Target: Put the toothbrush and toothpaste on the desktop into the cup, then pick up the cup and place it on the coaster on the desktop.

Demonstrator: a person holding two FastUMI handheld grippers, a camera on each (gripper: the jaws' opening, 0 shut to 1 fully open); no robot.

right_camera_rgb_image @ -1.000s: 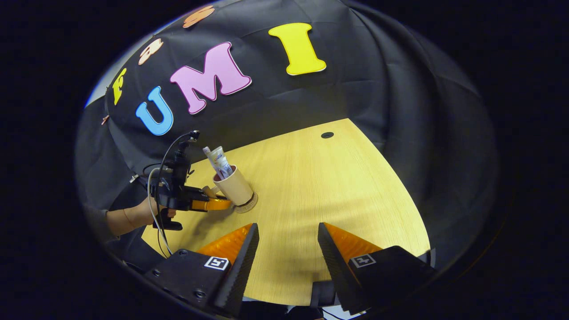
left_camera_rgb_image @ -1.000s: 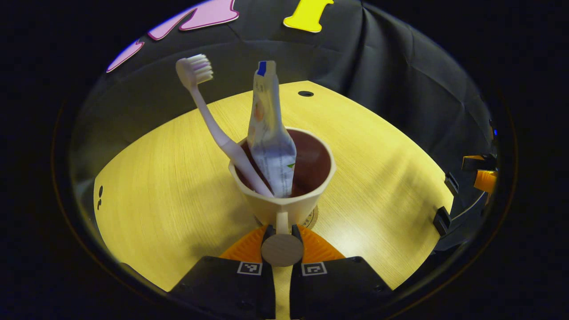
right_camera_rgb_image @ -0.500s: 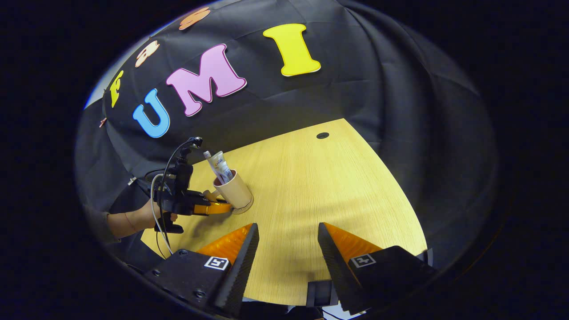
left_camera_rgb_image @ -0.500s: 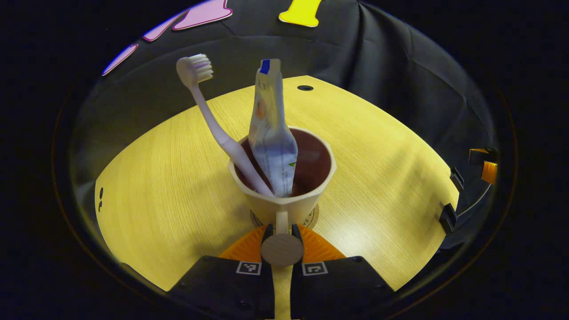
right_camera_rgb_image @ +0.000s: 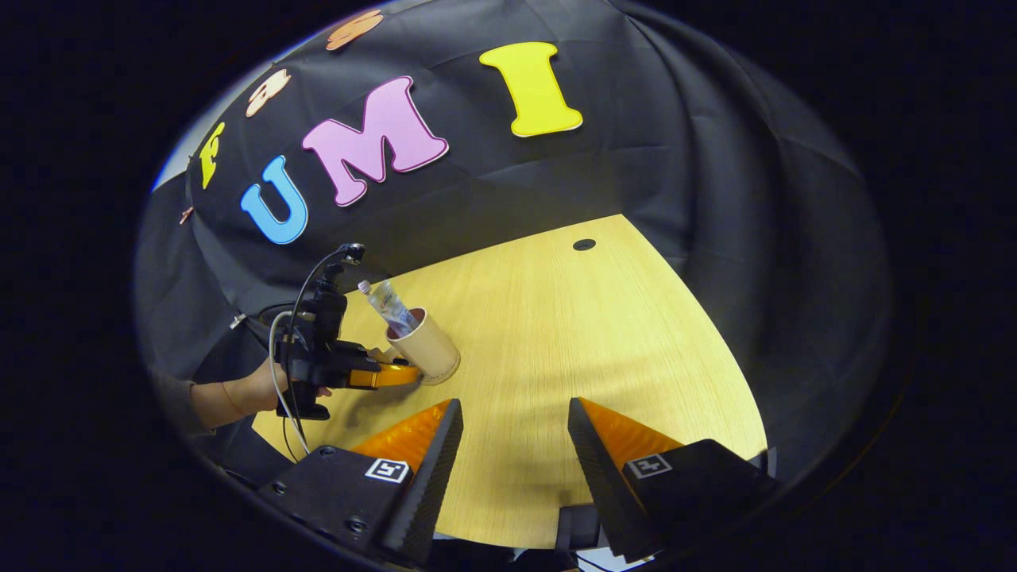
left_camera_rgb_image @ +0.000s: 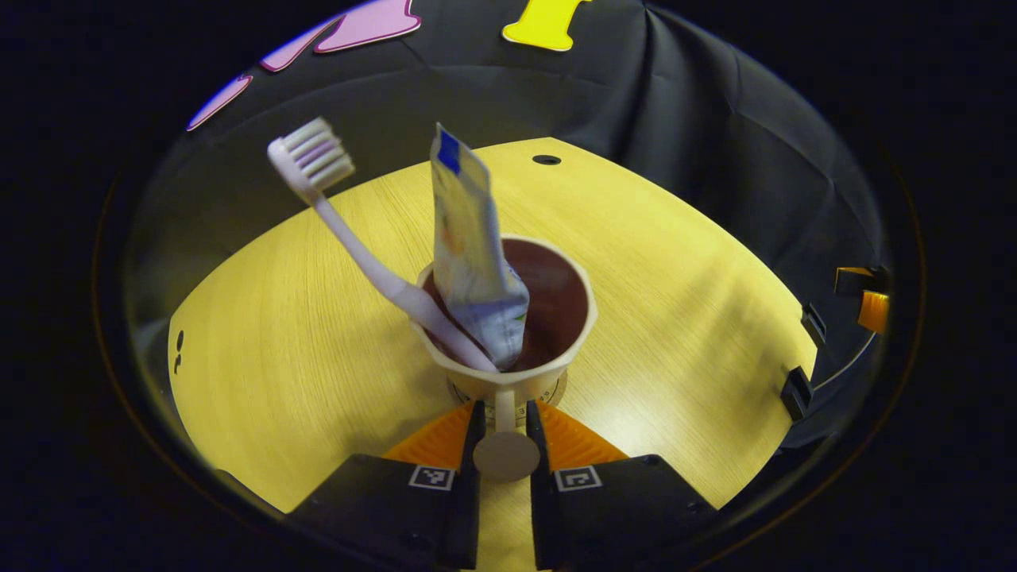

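Note:
A cream cup [left_camera_rgb_image: 508,373] with a dark inside stands upright on the round coaster [left_camera_rgb_image: 551,389] on the wooden desktop [left_camera_rgb_image: 302,318]. A white toothbrush [left_camera_rgb_image: 357,246] and a toothpaste tube [left_camera_rgb_image: 469,254] lean leftward in the cup. My left gripper [left_camera_rgb_image: 504,421] stands slightly open. Its fingers straddle the cup's handle [left_camera_rgb_image: 505,454] with a small gap on each side. In the right gripper view the cup [right_camera_rgb_image: 429,349] sits at the desk's left, with the left gripper [right_camera_rgb_image: 389,375] beside it. My right gripper [right_camera_rgb_image: 515,413] hangs open over the near desk with nothing between its fingers.
A person's hand [right_camera_rgb_image: 254,389] holds the left gripper, with a cable looping above it. A small dark hole [right_camera_rgb_image: 584,244] lies near the desk's far edge. The black cloth wall closes the back. Part of the right gripper [left_camera_rgb_image: 866,306] appears at the desk's right edge.
The left gripper's fingers have spread apart off the handle. The cup has settled onto the coaster, and the toothbrush and tube have tipped further left. The right gripper has stayed put.

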